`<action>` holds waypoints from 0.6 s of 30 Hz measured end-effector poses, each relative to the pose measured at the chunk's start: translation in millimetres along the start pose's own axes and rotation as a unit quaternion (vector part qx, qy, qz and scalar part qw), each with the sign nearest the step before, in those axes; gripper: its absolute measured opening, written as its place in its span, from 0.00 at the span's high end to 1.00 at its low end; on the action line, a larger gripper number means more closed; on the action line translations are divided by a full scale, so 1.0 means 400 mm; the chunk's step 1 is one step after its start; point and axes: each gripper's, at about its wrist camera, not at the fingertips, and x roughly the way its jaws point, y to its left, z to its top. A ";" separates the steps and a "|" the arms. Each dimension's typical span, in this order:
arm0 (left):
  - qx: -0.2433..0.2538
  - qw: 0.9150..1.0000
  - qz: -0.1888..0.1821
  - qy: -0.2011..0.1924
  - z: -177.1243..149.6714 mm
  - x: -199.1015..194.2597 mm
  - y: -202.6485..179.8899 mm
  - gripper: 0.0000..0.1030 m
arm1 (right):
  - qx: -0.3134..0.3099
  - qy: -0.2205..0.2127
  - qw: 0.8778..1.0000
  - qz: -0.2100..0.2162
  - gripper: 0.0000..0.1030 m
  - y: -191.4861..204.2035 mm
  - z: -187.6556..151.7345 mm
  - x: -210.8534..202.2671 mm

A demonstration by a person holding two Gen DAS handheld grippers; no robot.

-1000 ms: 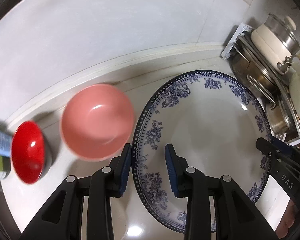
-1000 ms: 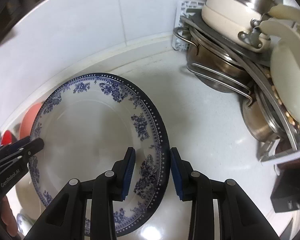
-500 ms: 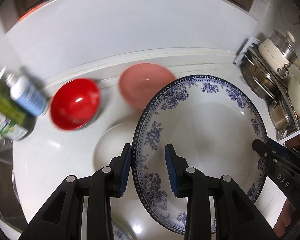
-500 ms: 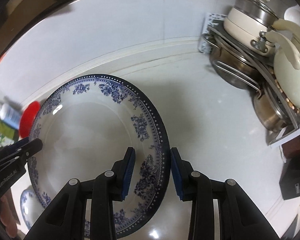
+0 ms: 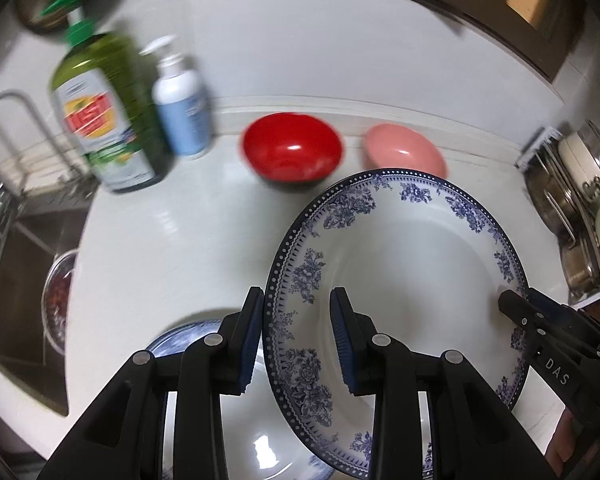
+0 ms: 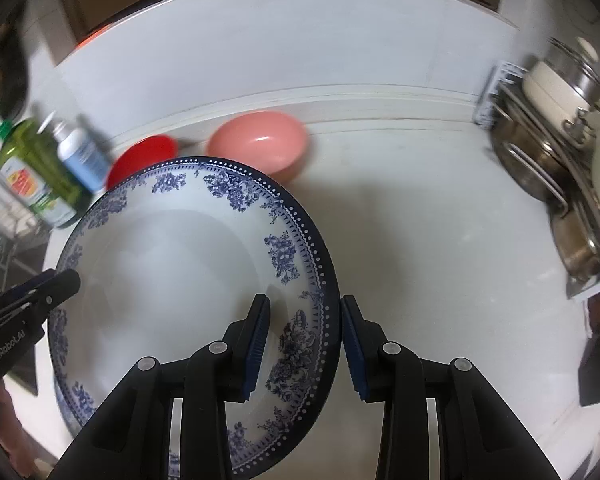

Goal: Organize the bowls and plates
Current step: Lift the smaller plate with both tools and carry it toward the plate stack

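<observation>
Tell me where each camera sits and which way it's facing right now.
Left wrist: on the left gripper, facing down at the plate rim and counter; right gripper and fingers at right.
Right wrist: on the right gripper, facing down at the plate's opposite rim; left gripper at left.
Shared: plate, red bowl, pink bowl, bottles, pot rack.

A glossy white tabletop [image 5: 172,240] runs along a white wall. By the back edge sit a red bowl [image 5: 292,148] and, just beside it, a pink bowl [image 5: 404,154]. Farther left stand a green pump bottle [image 5: 108,120] and a smaller white and blue pump bottle [image 5: 182,108], close together near the sink. At the near edge lies a blue-patterned dish [image 5: 188,332], partly hidden. At the right end stands a rack of pots [image 6: 552,168].
</observation>
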 end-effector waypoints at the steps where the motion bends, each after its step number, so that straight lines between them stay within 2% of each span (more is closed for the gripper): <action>1: -0.008 1.000 0.002 -0.002 -0.009 -0.008 0.022 0.67 | -0.006 0.000 1.000 0.004 0.64 0.016 -0.006 -0.001; 12: -0.074 0.997 0.033 0.001 -0.106 -0.062 0.215 0.67 | -0.066 0.015 0.997 0.041 0.64 0.196 -0.070 0.001; 18: -0.099 0.994 0.047 0.008 -0.151 -0.075 0.284 0.67 | -0.102 0.025 0.993 0.054 0.64 0.285 -0.105 0.011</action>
